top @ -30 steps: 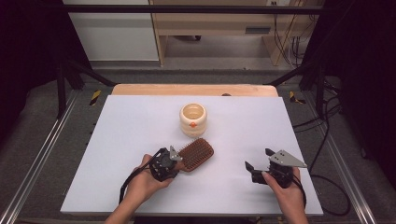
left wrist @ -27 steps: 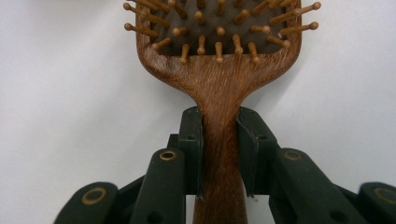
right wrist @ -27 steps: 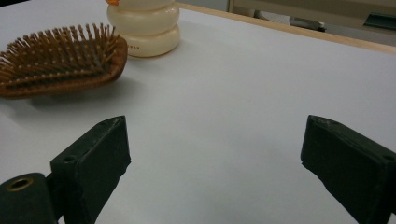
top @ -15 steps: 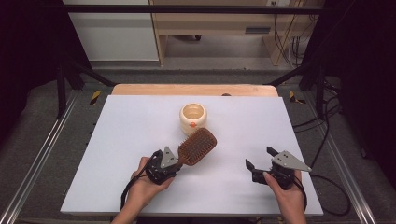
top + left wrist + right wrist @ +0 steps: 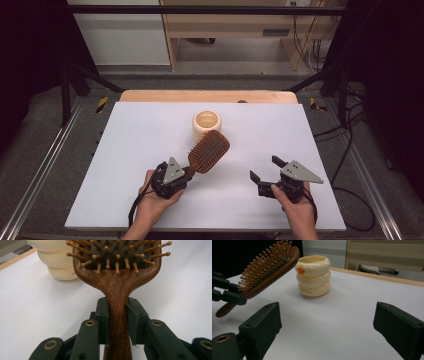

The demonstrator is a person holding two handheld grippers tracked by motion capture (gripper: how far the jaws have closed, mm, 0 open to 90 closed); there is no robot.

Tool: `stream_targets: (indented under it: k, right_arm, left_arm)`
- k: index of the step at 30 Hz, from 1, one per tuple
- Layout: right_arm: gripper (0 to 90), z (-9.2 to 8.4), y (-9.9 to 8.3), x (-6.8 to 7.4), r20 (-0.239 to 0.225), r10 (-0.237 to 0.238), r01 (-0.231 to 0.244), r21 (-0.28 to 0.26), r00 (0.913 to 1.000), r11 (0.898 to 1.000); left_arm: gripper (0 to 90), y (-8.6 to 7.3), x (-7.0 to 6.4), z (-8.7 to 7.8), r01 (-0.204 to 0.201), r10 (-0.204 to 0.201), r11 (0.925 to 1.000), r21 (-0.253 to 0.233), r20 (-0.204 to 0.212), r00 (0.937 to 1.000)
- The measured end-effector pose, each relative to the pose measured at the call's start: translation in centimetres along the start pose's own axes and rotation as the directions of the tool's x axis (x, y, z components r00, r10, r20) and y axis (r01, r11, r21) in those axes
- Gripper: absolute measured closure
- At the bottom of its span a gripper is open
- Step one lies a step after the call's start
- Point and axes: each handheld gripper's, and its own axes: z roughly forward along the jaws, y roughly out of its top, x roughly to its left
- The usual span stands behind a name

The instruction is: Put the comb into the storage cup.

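We are holding the hairbrush (image 5: pixel 207 151) by its handle in our left claw (image 5: pixel 186 173), toward the near left part of the white desk (image 5: pixel 150 130). The brush is pointing up and away from us, its long axis running from the handle at the claw to the head, which is slanting to the right toward the far side of the desk. In the right claw view the head is lifted clear of the desk, bristles facing down and toward us, with the handle end tilting low. In the left claw view the two pads are pressing on either side of the narrow wooden neck, just below the head, so this claw is clamped tight on the handle.

Just past the brush head, the cream cup (image 5: pixel 206 123) made of stacked rings is standing upright near the middle of the desk, close to the head but apart from it.

Farther right, our right claw (image 5: pixel 264 168) is hovering near the front edge, well apart from the brush. Its jaws are standing wide apart, gripping nothing.
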Motion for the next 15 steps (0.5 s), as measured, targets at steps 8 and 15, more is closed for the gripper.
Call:
stream_targets:
  k: [8,15]
  right_arm:
    - [6.7,0.4,1.3,1.5,-0.058,0.072,-0.075,-0.047,0.9957,0.996]
    - [4.1,1.2,2.6,3.1,-0.167,0.172,-0.184,-0.059,0.9708,0.981]
  left_arm:
    - [72.5,0.5,-1.1,-0.4,-0.009,0.007,0.9978,-0.066,-0.031,0.9995]
    - [72.6,0.5,-1.3,-1.1,0.015,-0.019,0.9917,-0.128,-0.028,0.9994]
